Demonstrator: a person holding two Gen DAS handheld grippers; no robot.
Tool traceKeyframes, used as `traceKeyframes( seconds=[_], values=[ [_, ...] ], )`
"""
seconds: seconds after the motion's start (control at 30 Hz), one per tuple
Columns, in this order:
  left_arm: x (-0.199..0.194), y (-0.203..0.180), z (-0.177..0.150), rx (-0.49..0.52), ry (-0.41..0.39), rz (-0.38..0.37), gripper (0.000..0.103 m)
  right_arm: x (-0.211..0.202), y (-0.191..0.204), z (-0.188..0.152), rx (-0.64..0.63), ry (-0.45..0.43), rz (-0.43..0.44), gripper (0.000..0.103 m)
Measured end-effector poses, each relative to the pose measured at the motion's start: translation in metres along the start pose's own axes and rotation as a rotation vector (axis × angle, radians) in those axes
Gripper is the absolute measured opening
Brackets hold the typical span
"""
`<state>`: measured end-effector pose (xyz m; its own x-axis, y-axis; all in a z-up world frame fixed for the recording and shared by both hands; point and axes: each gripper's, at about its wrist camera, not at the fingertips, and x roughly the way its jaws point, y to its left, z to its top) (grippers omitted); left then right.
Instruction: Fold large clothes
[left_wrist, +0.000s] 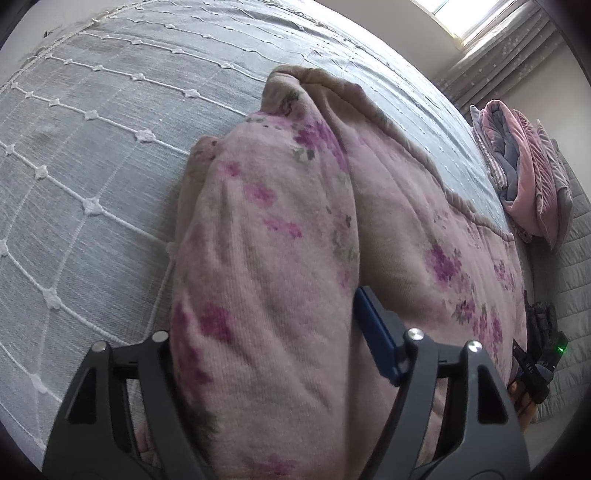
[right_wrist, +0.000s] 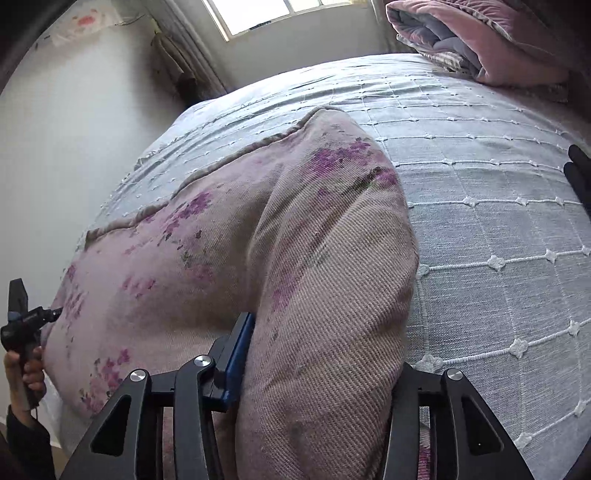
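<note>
Blanket (left_wrist: 388, 206), pink with purple flowers, lies on the grey bedspread (left_wrist: 92, 155), its long axis running between the two hands, so each gripper takes its own end and neither is nearer. Left gripper (left_wrist: 266, 332) has a thick bunched fold filling the gap between its fingers, which are fairly wide and look clenched on it. Right gripper (right_wrist: 325, 354) grasps a fat fold at the other end the same way, its fingers set narrower

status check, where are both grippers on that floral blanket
Left gripper clamped on a thick fold of the floral blanket. Right gripper clamped on another fold. Folded pink bedding clear, far side of bed.
</note>
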<state>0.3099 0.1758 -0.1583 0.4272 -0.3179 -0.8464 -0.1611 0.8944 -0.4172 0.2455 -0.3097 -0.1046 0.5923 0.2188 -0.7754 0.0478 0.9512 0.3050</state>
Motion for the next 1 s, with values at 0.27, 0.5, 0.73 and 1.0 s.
traceKeyframes(
  seconds=[0.27, 0.5, 0.73, 1.0],
  values=[
    [0.000, -0.001, -0.004, 0.002, -0.033, 0.020, 0.075, 0.006, 0.008, 0.001, -0.018, -0.005, -0.016, 0.047],
    [-0.003, 0.002, -0.008, -0.010, -0.056, 0.029, 0.061, 0.013, -0.008, 0.000, 0.042, 0.006, 0.035, 0.066],
    [-0.028, -0.007, -0.013, -0.031, -0.132, 0.039, 0.027, 0.013, -0.020, 0.003, 0.111, 0.027, 0.160, 0.033],
    [-0.092, -0.010, 0.005, -0.040, -0.202, -0.029, 0.020, -0.049, 0.043, 0.027, -0.033, -0.081, 0.082, 0.022]
  ],
)
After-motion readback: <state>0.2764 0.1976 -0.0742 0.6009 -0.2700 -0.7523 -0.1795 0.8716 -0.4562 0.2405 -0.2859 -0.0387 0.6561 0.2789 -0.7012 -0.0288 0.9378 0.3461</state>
